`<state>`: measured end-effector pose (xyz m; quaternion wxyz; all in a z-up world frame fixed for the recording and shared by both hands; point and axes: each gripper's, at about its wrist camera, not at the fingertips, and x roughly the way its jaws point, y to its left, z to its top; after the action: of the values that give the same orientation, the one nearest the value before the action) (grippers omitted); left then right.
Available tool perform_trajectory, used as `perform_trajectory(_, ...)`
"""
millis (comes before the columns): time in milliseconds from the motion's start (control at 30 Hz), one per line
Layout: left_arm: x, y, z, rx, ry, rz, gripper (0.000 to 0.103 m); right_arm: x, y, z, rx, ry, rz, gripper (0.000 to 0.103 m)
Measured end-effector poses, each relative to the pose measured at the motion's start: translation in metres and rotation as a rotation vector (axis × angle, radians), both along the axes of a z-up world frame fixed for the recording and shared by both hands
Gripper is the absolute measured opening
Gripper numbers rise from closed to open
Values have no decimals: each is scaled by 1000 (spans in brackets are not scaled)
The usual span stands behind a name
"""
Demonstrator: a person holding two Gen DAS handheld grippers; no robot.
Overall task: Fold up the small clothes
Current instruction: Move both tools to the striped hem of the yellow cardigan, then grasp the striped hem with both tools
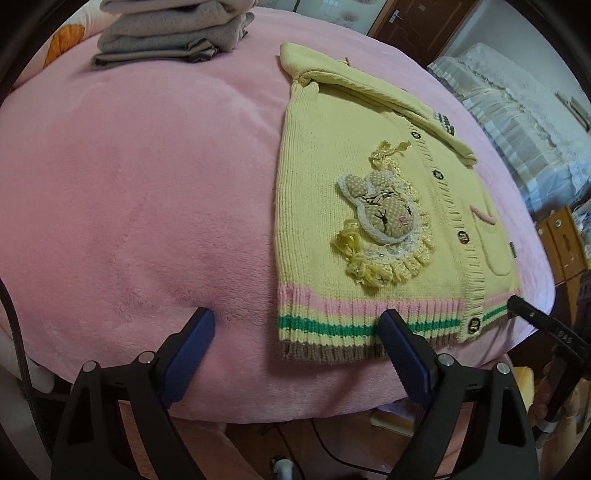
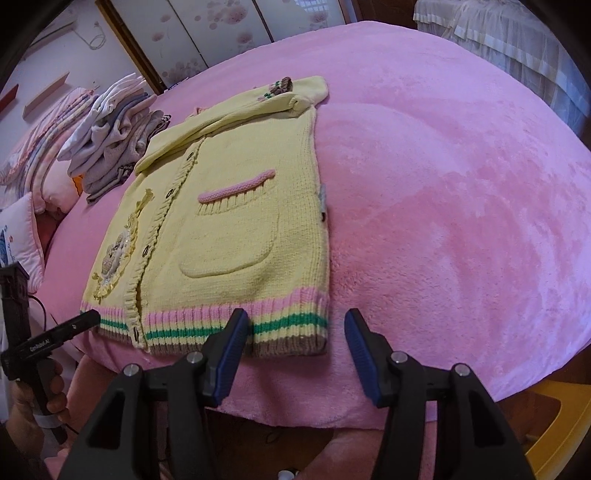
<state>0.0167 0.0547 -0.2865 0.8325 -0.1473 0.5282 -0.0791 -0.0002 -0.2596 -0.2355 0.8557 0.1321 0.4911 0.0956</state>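
Observation:
A small yellow knitted cardigan [image 1: 325, 206] [image 2: 236, 236] lies flat, front up, on the pink blanket [image 1: 129, 184] [image 2: 443, 177]. It has a rabbit patch [image 1: 384, 218], a pocket and a striped hem, and its sleeves are folded across the top. My left gripper [image 1: 297, 315] stands open at the hem's left corner, one finger over the blanket and the other over the hem. My right gripper [image 2: 297, 314] is open astride the hem's right corner. The pads of neither gripper press on the knit. Each gripper's tip shows at the edge of the other view.
A stack of folded clothes [image 1: 170, 33] [image 2: 114, 136] sits at the far left of the blanket. Pillows [image 2: 22, 236] lie beyond it. A second bed with a white cover [image 1: 517, 122] stands to the right, and a yellow stool [image 2: 561, 424] is below the blanket's edge.

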Motion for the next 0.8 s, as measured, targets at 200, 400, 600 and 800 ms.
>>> perform_trajectory(200, -5, 2, -2, -96, 12, -22, 63, 1, -4, -5, 62, 12, 5, 43)
perform_trajectory(400, -5, 9, -9, -190, 27, 22, 61, 0, -6, -7, 103, 18, 13, 36)
perform_trajectory(600, 4, 11, -9, -222, 35, 52, 60, 0, -5, -8, 122, 21, 18, 30)
perform_trajectory(800, 7, -4, -1, -152, 40, 25, 25, 2, -2, -9, 124, 24, 26, 18)
